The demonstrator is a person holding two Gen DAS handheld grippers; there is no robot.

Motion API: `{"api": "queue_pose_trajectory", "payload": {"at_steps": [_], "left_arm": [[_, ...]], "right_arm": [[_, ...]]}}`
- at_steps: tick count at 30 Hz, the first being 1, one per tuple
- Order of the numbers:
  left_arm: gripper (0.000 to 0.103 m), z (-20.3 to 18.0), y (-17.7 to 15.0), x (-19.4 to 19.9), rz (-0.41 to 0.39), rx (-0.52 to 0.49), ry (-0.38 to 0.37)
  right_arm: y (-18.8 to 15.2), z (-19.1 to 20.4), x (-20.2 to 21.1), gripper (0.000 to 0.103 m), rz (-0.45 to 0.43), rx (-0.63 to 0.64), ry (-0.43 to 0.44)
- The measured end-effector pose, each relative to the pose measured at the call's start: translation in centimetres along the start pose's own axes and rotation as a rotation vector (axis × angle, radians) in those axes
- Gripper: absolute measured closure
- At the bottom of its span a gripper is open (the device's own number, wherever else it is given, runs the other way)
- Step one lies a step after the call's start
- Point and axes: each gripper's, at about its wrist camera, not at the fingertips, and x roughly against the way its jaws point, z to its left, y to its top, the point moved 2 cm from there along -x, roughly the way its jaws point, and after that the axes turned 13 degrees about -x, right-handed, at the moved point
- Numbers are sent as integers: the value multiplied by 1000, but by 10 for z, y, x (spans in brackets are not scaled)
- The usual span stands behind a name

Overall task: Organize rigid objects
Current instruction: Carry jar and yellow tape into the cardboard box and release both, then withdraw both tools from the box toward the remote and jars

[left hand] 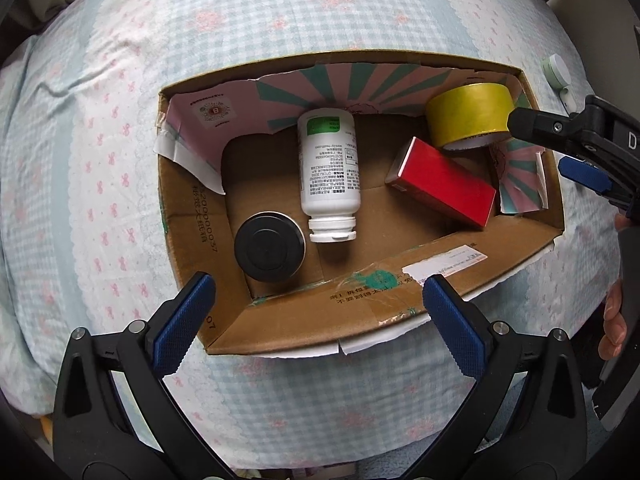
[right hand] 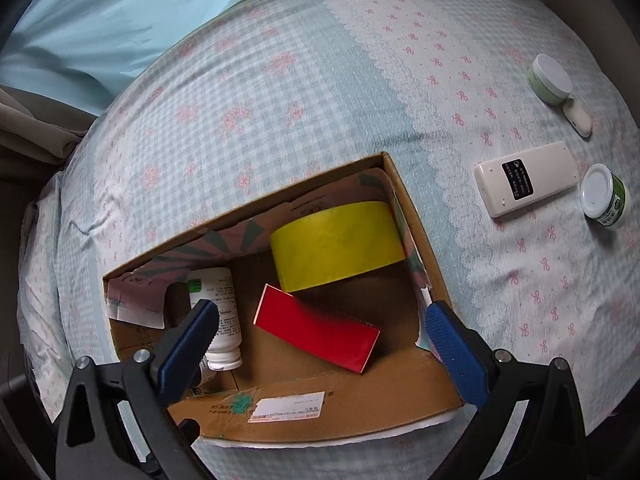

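Note:
An open cardboard box [left hand: 280,316] [right hand: 416,388] lies on the bed. Inside it are a white pill bottle [left hand: 329,168] [right hand: 224,320] lying on its side, a black-lidded jar [left hand: 269,246], a red box [left hand: 444,182] [right hand: 316,330] and a yellow tape roll [left hand: 469,114] [right hand: 336,246]. My left gripper [left hand: 318,312] is open and empty over the box's near wall. My right gripper [right hand: 320,332] is open and empty above the red box; it also shows at the right edge of the left wrist view [left hand: 560,148].
On the checked bedsheet [right hand: 280,100] right of the box lie a white remote [right hand: 526,189], a green-labelled tub with a white lid [right hand: 604,196], a pale green jar [right hand: 550,79] [left hand: 555,72] and a small white case [right hand: 578,120].

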Motion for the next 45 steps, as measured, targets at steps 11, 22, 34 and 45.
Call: {"api": "queue_pose_trajectory", "payload": {"at_steps": [11, 22, 34, 45], "left_arm": [[0, -3, -6, 29, -46, 9, 31], [0, -34, -7, 77, -110, 7, 40], [0, -152, 18, 115, -176, 42, 125], [0, -302, 95, 111, -200, -167, 98]], "right_arm": [[-7, 3, 13, 0, 27, 86, -53], [-6, -15, 78, 0, -66, 160, -24], [38, -122, 155, 0, -172, 255, 7], [121, -235, 201, 0, -190, 392, -45]]}}
